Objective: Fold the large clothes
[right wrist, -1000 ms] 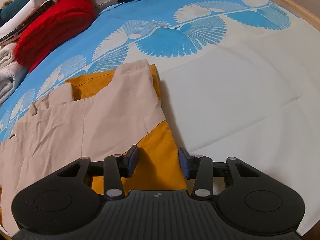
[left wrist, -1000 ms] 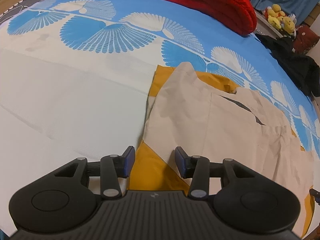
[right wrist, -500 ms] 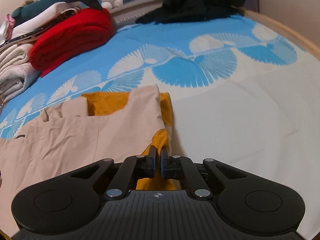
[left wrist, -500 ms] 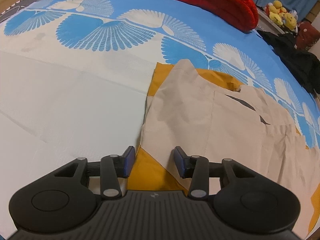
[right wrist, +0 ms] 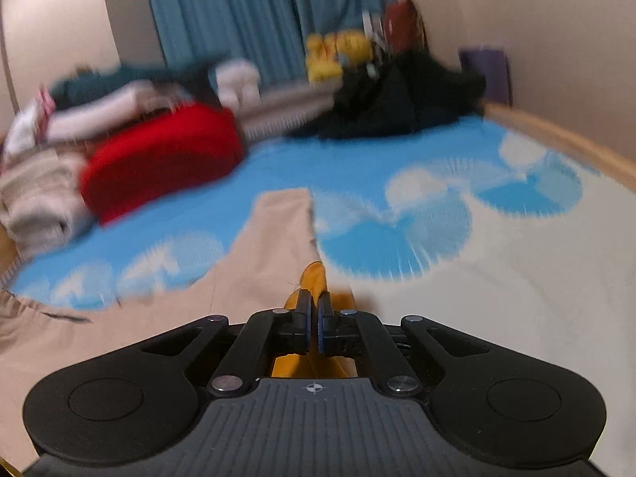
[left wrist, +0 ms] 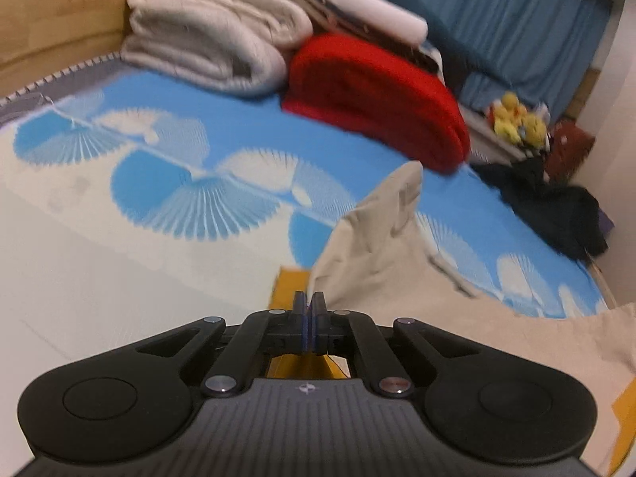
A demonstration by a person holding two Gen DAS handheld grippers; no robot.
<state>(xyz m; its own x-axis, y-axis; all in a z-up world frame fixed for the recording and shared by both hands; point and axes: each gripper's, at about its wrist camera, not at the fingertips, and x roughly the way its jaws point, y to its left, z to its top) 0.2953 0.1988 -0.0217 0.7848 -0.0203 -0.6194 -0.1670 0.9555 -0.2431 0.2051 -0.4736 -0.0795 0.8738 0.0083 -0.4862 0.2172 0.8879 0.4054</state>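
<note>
Beige-and-mustard garment (left wrist: 381, 238) lies on the bed (left wrist: 119, 278), its near edge raised; the left tool (left wrist: 309, 310) is pressed together on the mustard cloth; the right tool (right wrist: 314, 310) pinches the same garment (right wrist: 278, 246); a red blanket (left wrist: 377, 95) sits behind.

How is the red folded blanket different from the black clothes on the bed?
The red blanket is bright red; the black clothes are dark. The red blanket is folded into a neat thick bundle, while the black clothes lie in a crumpled heap. In the left wrist view the red blanket sits beside a stack of pale folded blankets, and the black clothes lie apart, further right. Both rest on the blue and white bedspread.
</note>
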